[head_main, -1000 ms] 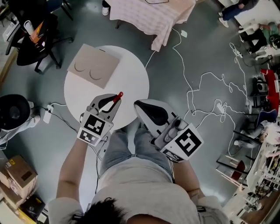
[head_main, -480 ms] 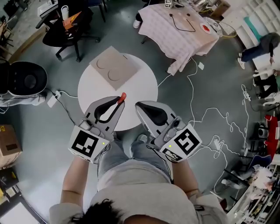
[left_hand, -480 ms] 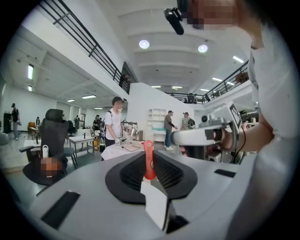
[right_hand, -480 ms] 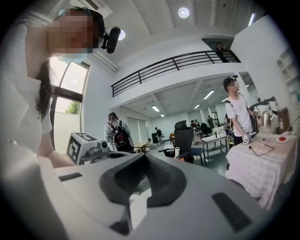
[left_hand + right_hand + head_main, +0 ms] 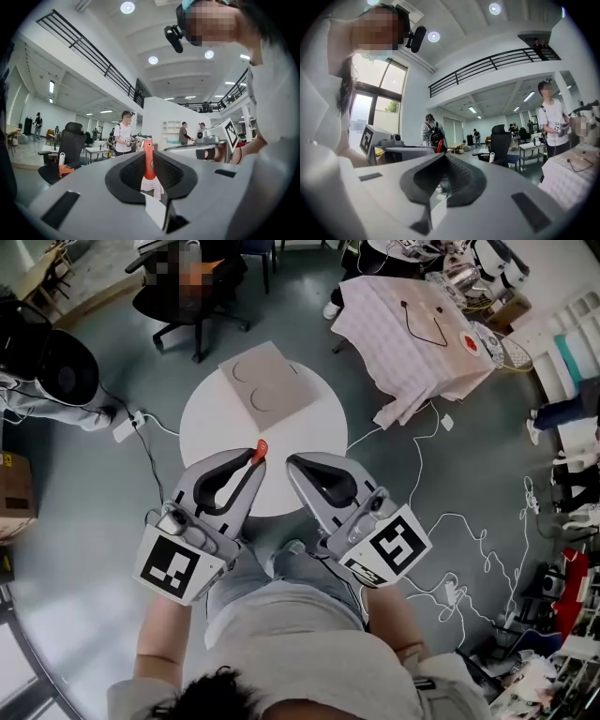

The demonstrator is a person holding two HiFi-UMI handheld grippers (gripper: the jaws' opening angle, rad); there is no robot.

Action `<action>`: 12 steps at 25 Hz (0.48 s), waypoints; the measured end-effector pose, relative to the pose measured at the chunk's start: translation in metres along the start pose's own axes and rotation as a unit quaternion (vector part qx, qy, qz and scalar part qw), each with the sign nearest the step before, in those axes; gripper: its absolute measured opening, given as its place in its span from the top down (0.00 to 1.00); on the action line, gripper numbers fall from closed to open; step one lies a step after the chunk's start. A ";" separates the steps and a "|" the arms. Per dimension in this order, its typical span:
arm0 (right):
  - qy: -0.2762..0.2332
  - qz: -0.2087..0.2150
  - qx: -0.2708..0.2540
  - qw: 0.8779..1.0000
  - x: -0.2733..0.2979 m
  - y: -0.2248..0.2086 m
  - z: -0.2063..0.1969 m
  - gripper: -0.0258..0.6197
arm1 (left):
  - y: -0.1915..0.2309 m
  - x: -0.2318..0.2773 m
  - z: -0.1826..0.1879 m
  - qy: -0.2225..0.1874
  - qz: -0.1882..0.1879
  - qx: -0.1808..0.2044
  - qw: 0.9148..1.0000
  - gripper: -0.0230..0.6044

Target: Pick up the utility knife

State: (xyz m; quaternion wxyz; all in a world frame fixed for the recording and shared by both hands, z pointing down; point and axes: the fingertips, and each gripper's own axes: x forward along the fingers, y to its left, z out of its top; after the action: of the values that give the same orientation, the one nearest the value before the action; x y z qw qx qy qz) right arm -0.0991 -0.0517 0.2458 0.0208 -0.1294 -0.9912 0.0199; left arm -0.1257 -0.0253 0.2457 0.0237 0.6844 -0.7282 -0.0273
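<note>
A red utility knife [image 5: 260, 452] sticks out from between the tips of my left gripper [image 5: 249, 468], which is shut on it. In the left gripper view the knife [image 5: 149, 161] stands upright between the closed jaws, and the gripper [image 5: 149, 157] points level across the room. My right gripper [image 5: 298, 466] is held close beside the left one, shut with nothing in it. From the right gripper view [image 5: 440, 158] the knife's red tip [image 5: 439, 146] shows above the left gripper [image 5: 396, 151]. Both grippers hang over the near edge of a round white table [image 5: 220, 418].
A brown cardboard sheet [image 5: 268, 386] lies on the table's far side. Around it are a black office chair [image 5: 192, 292], a cloth-covered table [image 5: 417, 324], white cables [image 5: 422, 451] on the floor and a black round device [image 5: 58, 371]. People stand far off in both gripper views.
The head view has swung, so the table sits further right and higher. The left gripper stays shut on the knife and has drawn closer to the right gripper.
</note>
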 end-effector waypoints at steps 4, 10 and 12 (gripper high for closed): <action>-0.002 0.021 -0.014 1.000 0.001 0.006 0.006 0.95 | -0.002 -0.004 0.008 -0.010 0.022 0.004 1.000 0.88; -0.005 0.039 -0.017 0.999 0.003 0.012 0.007 0.95 | -0.002 -0.006 0.014 -0.017 0.037 0.007 0.999 0.88; -0.008 0.040 -0.017 0.999 0.002 0.011 0.008 0.95 | -0.004 -0.004 0.016 -0.022 0.037 0.010 0.999 0.88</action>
State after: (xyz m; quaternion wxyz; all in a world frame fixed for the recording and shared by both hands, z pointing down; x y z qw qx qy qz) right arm -0.0990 -0.0409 0.2374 0.0102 -0.1694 -0.9855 0.0047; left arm -0.1228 -0.0216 0.2290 0.0021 0.6567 -0.7534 -0.0344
